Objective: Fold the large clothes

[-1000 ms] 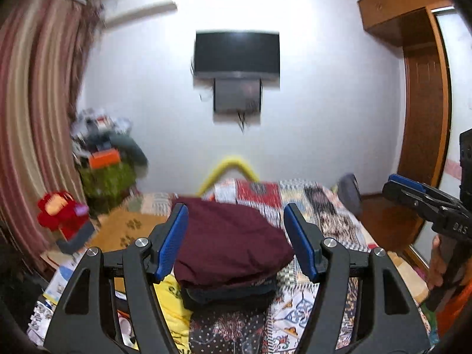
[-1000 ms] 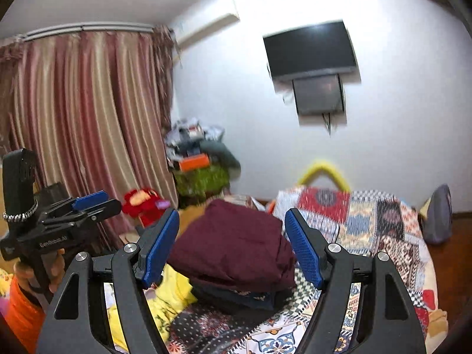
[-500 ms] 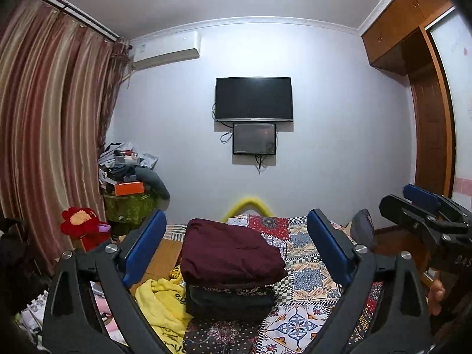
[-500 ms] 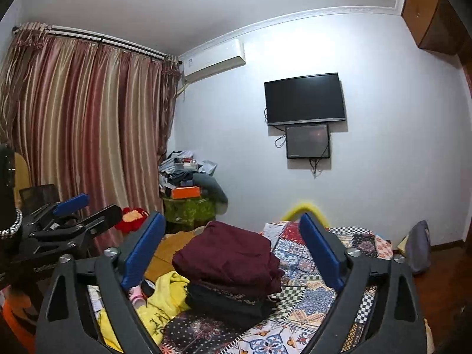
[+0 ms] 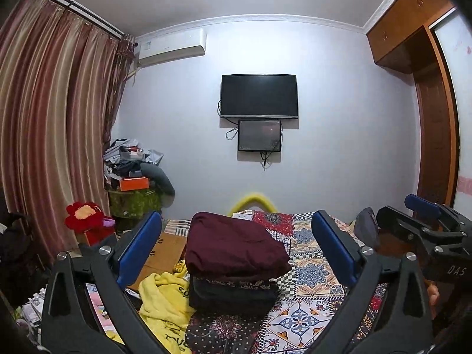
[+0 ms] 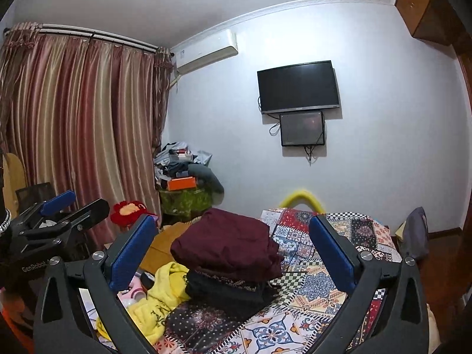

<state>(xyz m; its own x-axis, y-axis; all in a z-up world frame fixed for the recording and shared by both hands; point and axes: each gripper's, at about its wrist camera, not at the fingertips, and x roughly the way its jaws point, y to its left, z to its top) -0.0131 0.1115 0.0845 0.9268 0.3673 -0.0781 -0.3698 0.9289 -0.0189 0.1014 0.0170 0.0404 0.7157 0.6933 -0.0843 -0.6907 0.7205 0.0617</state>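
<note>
Across the lower half of the left wrist view, the left gripper (image 5: 236,246) has its jaws opening, almost as wide as they go, with nothing pressed between its blue pads; the folded maroon garment (image 5: 233,244) only appears framed between them, lying farther off on top of a stack of dark folded clothes (image 5: 233,293) on the bed. At the right edge of that view the right gripper (image 5: 424,230) juts in, and the right wrist view shows its jaws opening too, close to full spread and gripping nothing. Judging from this, the maroon piece looks finished and stacked, so the step in hand is likely letting go and turning to the next item. The crumpled yellow garment (image 5: 163,303) at lower left of the frame, just beside the stack, seems the likely candidate. Doing it well would mean pulling both grippers clear without brushing the stack, since the top piece overhangs the layers beneath and might slide. The bed's patchwork quilt (image 5: 312,268) is soft and busy-patterned, so fabric edges may be hard to pick out. Striped curtains (image 5: 53,124) fill the left, a red plush toy (image 5: 85,221) and a cluttered pile (image 5: 132,171) sit beside them, a wall television (image 5: 259,96) hangs centre, and a wooden wardrobe (image 5: 424,94) stands at right.
</note>
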